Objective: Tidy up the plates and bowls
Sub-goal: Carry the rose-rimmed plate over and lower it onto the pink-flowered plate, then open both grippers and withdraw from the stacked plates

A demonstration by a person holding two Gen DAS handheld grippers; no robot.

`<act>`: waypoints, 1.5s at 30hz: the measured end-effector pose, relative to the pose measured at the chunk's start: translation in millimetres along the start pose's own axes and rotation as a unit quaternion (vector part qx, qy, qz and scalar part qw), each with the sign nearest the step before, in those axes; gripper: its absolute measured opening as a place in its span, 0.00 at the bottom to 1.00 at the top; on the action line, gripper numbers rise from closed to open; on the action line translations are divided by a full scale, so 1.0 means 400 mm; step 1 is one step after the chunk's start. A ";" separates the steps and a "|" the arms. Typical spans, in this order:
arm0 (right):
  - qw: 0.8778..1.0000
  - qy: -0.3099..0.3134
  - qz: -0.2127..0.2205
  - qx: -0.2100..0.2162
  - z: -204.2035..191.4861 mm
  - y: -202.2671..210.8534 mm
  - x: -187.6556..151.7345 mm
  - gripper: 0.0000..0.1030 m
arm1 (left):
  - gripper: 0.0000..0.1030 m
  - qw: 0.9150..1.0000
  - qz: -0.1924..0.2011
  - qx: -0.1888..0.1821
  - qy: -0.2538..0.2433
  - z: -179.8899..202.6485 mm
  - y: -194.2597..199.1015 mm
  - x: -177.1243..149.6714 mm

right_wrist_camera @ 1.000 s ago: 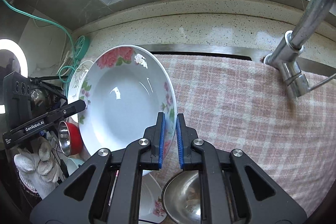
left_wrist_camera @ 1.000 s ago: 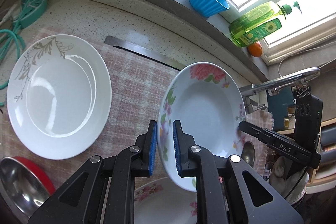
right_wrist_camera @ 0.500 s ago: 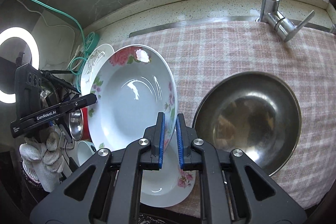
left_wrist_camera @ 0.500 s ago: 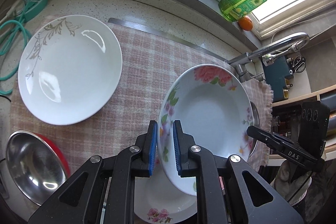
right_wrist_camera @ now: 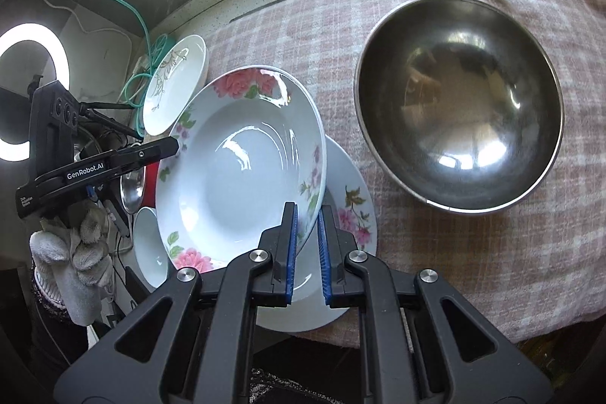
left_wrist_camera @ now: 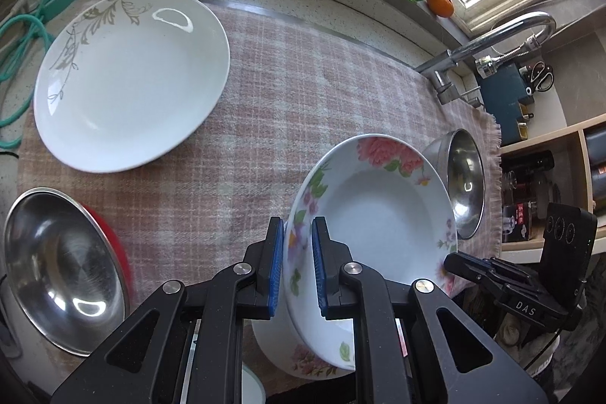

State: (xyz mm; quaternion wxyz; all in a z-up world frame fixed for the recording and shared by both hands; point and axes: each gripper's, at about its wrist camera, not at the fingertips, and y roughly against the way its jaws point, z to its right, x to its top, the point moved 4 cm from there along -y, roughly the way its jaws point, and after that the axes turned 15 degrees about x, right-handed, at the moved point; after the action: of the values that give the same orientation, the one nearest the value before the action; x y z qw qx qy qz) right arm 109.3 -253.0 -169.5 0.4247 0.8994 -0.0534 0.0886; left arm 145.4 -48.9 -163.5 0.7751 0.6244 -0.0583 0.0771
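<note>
Both tongs are clamped on one rose-pattern plate (right_wrist_camera: 242, 169), each biting an opposite edge of the rim. The left tongs (left_wrist_camera: 297, 267) pinch the rim nearest their camera, the right tongs (right_wrist_camera: 305, 248) the rim on their side, so the weight is shared and the plate cannot swing. It hangs tilted, hollow side up, just above a second rose plate (right_wrist_camera: 348, 214) lying on the checked cloth (right_wrist_camera: 492, 252) at the near edge of the tabletop. Judging by the matching pattern, the held plate is meant to be stacked onto that one; it does not look seated yet, since its far rim stands clear of the lower plate.

A big steel bowl (right_wrist_camera: 458, 101) sits on the cloth just beside the stack, close enough that the lowering rim could knock it. In the left view a leaf-pattern plate (left_wrist_camera: 132, 78) lies well apart on the far side of the cloth, and a smaller steel bowl (left_wrist_camera: 57, 267) with a red one under it rests at the cloth's corner. These look left to be sorted, plates with plates and bowls with bowls. A small white bowl (right_wrist_camera: 149, 248) shows beyond the held plate in the right view.
</note>
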 end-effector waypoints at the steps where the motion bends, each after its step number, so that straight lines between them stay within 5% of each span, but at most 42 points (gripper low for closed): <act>1: 1.000 -0.004 -0.002 0.001 0.005 -0.004 -0.011 0.11 | 0.12 1.000 -0.002 0.002 -0.003 0.002 -0.004 -0.004; 16: 1.000 -0.029 -0.011 -0.006 0.044 -0.031 -0.112 0.11 | 0.12 0.998 -0.027 0.026 -0.048 0.028 -0.044 -0.056; 33: 0.999 -0.023 -0.026 -0.030 0.047 -0.067 -0.118 0.12 | 0.12 0.996 -0.038 0.047 -0.068 0.038 -0.071 -0.076; 45: 0.999 -0.015 -0.029 -0.039 0.043 -0.070 -0.108 0.23 | 0.12 0.994 -0.044 0.051 -0.081 0.042 -0.075 -0.074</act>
State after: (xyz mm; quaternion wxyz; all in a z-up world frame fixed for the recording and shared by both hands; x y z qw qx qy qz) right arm 73.9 -247.7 -210.1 0.4612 0.8845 -0.0368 0.0603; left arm 122.1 -72.9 -194.0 0.7378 0.6691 -0.0889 -0.0054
